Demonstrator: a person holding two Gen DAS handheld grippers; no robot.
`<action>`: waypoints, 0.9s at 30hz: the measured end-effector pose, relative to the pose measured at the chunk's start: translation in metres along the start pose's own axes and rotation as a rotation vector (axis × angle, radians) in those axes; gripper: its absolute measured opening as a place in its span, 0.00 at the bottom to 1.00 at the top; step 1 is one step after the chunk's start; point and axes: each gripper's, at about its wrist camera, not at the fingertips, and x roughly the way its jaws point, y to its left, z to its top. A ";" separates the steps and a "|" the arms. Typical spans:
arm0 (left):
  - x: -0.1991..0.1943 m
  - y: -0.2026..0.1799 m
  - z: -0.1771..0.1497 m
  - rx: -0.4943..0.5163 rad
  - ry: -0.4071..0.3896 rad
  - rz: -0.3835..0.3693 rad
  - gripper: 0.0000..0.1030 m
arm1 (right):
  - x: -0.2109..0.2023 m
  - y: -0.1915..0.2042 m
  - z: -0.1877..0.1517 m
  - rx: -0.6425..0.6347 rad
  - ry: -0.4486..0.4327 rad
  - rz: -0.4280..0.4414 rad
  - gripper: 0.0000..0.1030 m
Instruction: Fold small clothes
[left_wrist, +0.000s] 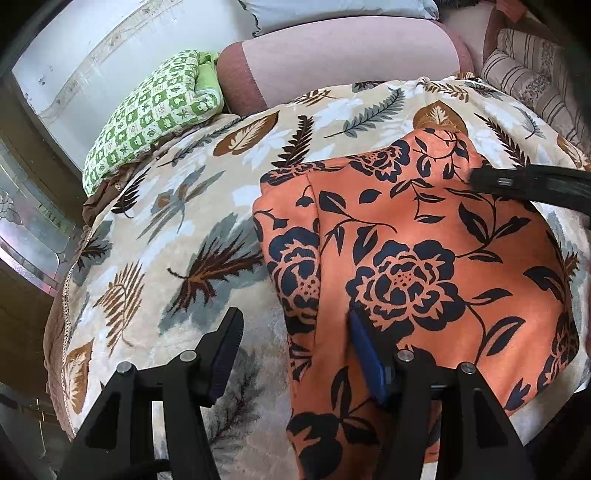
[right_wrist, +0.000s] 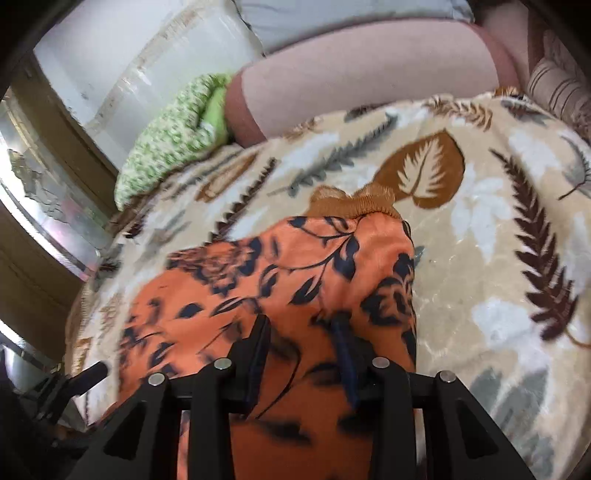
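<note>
An orange garment with dark blue flowers (left_wrist: 424, 258) lies folded on a leaf-patterned blanket (left_wrist: 177, 229). My left gripper (left_wrist: 295, 325) is open at its left edge; its right finger (left_wrist: 365, 354) rests on the cloth and its left finger (left_wrist: 229, 339) is over the blanket. The right gripper's finger (left_wrist: 528, 184) reaches in over the garment's far right corner. In the right wrist view the garment (right_wrist: 295, 266) shows a brown ribbed band (right_wrist: 354, 203) at its far end. My right gripper (right_wrist: 301, 325) is open with its fingers low on the cloth.
A green checked folded cloth (left_wrist: 155, 110) lies at the blanket's far left. A pink bolster (left_wrist: 351, 55) and a striped cushion (left_wrist: 532, 77) lie behind. The bed edge drops at the left next to a white wall (left_wrist: 92, 48).
</note>
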 end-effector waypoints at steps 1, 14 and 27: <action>-0.003 0.000 -0.001 -0.004 -0.002 0.000 0.59 | -0.011 0.002 -0.004 -0.004 -0.011 0.013 0.38; -0.022 0.002 -0.029 -0.014 -0.005 0.031 0.59 | -0.046 0.014 -0.070 0.003 0.106 -0.011 0.38; -0.103 0.035 -0.034 -0.099 -0.161 0.055 0.69 | -0.156 0.061 -0.089 -0.082 -0.258 -0.029 0.62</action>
